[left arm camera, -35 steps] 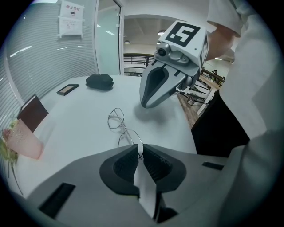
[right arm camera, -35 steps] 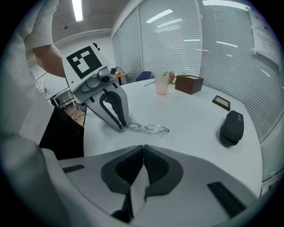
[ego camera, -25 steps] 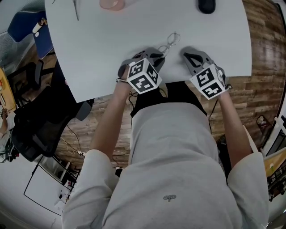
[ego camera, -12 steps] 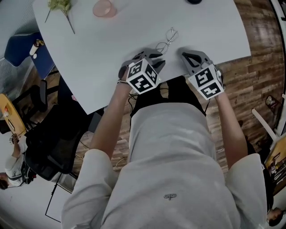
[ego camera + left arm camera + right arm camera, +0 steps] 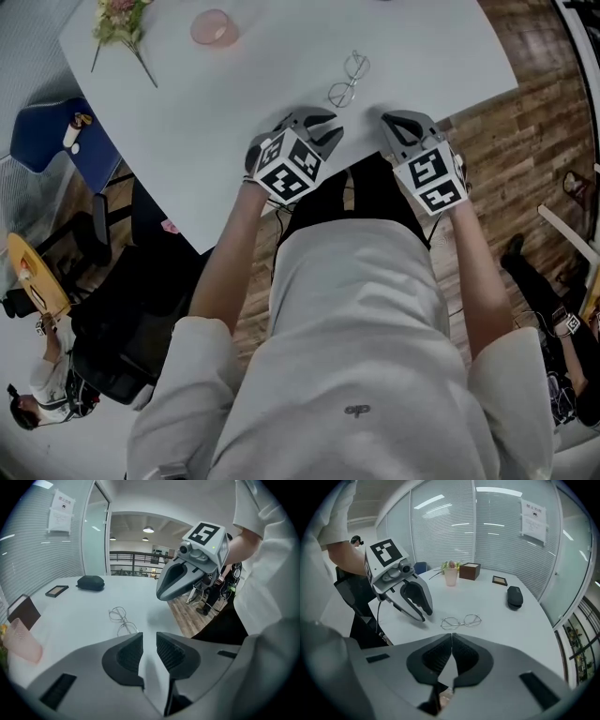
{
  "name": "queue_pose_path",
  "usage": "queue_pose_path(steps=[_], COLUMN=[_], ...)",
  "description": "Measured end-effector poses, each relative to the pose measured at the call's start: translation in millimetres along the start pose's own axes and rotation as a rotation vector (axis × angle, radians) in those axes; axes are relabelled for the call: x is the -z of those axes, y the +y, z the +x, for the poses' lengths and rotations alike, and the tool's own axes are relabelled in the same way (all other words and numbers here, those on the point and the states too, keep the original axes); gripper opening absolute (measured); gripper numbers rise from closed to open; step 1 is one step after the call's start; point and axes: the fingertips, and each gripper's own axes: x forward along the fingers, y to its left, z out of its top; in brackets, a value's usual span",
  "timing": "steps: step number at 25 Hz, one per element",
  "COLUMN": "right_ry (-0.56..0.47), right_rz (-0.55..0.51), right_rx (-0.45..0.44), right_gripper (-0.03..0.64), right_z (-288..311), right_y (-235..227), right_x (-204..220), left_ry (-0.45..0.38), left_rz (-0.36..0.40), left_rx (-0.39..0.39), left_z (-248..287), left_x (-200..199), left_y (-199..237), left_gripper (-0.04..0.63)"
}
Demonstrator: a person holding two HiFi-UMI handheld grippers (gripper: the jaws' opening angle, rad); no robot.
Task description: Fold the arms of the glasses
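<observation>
Head view: glasses [image 5: 349, 81] lie at one o'clock of the left gripper [image 5: 326, 127], eleven of the right gripper [image 5: 396, 121]. Left jaws stand slightly apart, right jaws together, both empty.

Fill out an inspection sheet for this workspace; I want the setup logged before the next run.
Surface: white table with a rounded edge.
Job's things: glasses lie flat on the table, touched by neither tongs; the arms look folded in, but that is hard to confirm.
Clutter: pink cup, flowers, dark case and brown box, all apart from the glasses.
Grippers: left tongs slightly apart, empty; right tongs shut, empty; both by the table's near edge.
Cables: a thin cable hangs from the left tongs.
Surroundings: wood floor, black chair, glass wall with blinds.
</observation>
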Motion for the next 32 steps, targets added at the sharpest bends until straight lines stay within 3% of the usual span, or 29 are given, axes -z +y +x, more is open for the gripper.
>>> queue_pose_path(steps=[13,32], right_ry=[-0.1,-0.273], right_rz=[0.008,-0.01], right_rx=[0.092,0.175], right_gripper=[0.008,0.006], right_z=[-29.3,-79.1], right_y=[7.1,-11.4], right_x=[-32.4,-94.8], left_ry=[-0.143,-0.363], left_rz=[-0.008,-0.029], left_rx=[-0.069,-0.26], left_z=[-45.8,-122.8], left_x=[-31.7,-90.3], left_y=[-1.5,22.7], left_gripper=[0.072,0.031])
